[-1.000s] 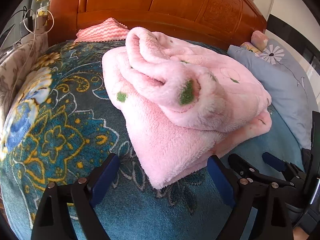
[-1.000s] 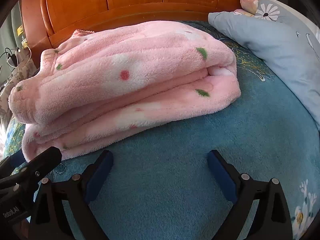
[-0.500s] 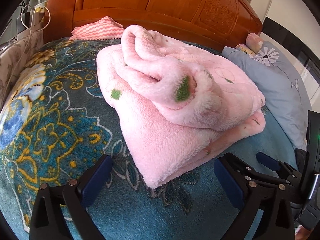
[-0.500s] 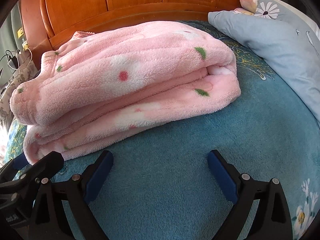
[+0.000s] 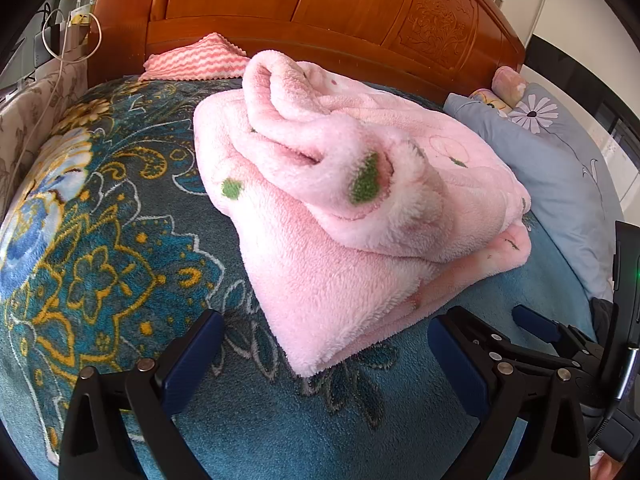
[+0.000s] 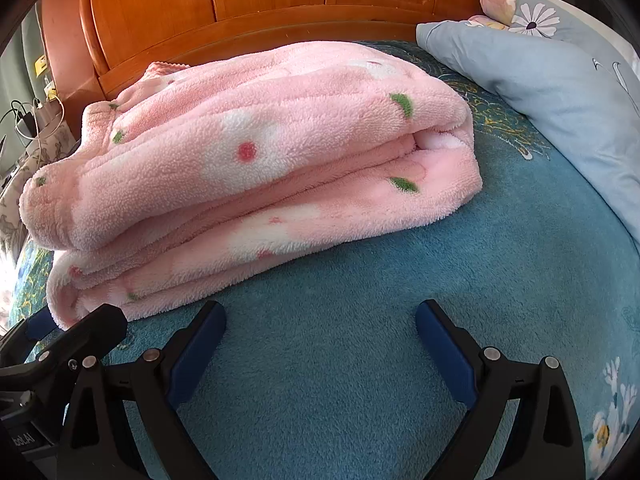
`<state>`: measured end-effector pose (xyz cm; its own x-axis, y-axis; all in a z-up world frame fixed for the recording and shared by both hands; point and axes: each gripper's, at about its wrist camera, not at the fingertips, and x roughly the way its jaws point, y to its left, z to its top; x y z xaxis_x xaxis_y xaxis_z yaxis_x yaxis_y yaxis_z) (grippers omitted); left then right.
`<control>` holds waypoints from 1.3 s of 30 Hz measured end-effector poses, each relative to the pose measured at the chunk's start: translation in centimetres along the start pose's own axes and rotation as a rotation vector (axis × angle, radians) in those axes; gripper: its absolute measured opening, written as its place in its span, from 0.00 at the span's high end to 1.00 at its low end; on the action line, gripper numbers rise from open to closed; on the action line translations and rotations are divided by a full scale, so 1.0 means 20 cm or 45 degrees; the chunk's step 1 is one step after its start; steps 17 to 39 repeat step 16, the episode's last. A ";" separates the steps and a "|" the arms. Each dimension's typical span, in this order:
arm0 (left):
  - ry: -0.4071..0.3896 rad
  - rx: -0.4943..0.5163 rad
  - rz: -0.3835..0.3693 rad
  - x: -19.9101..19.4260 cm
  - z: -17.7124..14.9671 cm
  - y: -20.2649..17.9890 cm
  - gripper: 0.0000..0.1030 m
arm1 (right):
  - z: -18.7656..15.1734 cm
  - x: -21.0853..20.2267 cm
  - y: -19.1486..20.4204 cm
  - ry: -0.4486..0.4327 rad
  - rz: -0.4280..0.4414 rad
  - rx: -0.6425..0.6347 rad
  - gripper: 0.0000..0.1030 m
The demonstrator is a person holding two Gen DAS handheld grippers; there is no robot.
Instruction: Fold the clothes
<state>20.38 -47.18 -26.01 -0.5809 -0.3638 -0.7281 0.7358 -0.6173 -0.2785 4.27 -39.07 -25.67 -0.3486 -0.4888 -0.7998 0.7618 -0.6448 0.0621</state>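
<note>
Pink fleece garment (image 6: 248, 168) sat folded in a thick stack on the blue bedspread (image 6: 360, 360), so basically done imo. Left gripper (image 5: 324, 360) & right gripper (image 6: 320, 344) both spread wide, nothing pinched; left one had just finished opening. Maybe tidy that bunched end.

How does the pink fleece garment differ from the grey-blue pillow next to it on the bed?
The pink fleece garment is fluffy, folded in stacked layers and dotted with green leaves; the grey-blue pillow is smooth, unfolded, printed with a white daisy. The garment lies mid-bed, the pillow off to its right. Both rest on the teal blanket, untouched by either gripper.
</note>
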 end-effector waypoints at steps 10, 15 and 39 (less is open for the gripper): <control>-0.001 0.000 -0.001 0.00 0.00 0.00 0.00 | 0.00 0.00 -0.02 -0.001 -0.001 0.001 0.06; -0.003 -0.003 -0.001 0.00 -0.01 0.00 0.00 | 0.01 0.02 -0.01 -0.001 -0.002 -0.002 0.06; -0.003 -0.003 -0.001 0.00 -0.01 0.00 0.00 | 0.01 0.02 -0.01 -0.001 -0.001 -0.002 0.06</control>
